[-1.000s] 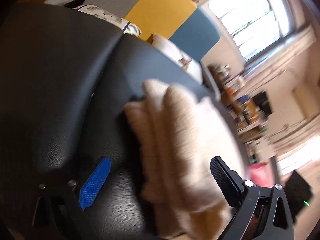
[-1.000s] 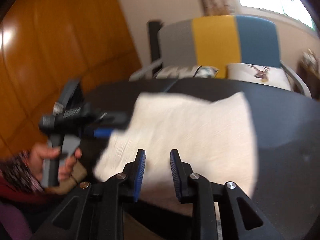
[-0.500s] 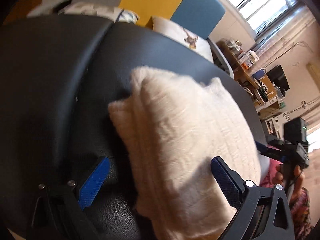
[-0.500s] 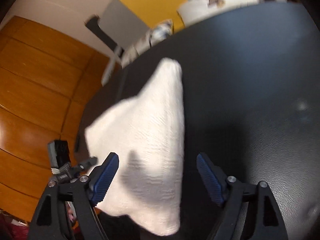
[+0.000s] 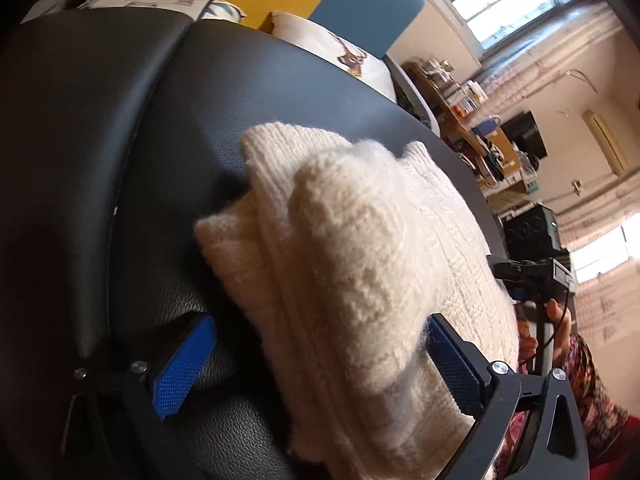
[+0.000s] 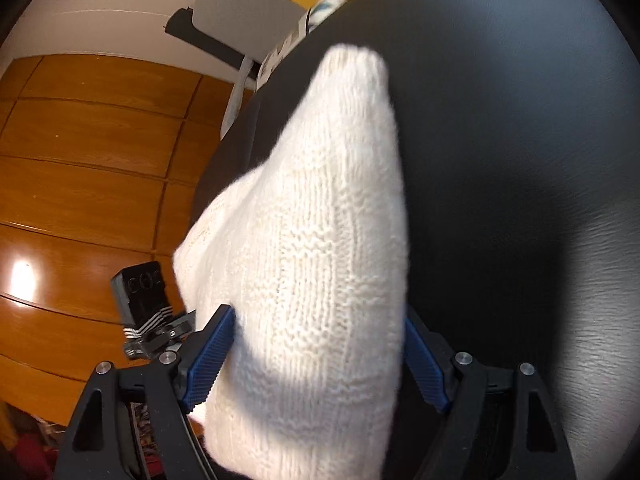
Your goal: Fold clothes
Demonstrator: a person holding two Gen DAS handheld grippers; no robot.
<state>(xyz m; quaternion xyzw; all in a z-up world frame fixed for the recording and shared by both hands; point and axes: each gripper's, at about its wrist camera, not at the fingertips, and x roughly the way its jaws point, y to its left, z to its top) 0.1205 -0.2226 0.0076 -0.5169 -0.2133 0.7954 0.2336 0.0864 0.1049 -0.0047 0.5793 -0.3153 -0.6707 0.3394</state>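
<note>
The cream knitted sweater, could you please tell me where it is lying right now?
The cream knitted sweater lies folded on the black leather cushion, filling the lower centre of both wrist views, with each gripper's blue fingers spread open on either side of it.

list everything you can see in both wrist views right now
knit garment: one, cream, folded in a bundle on the black surface
padded surface: one, black leather-like, under the garment
cushions: two, white with prints, at the surface's far edge
chair back: one, grey, yellow and blue panels, behind the cushions
wood panelling: orange-brown, at left in the right wrist view
left gripper: one, black with blue pads, open astride the garment
right gripper: one, same colours, open astride the garment
</note>
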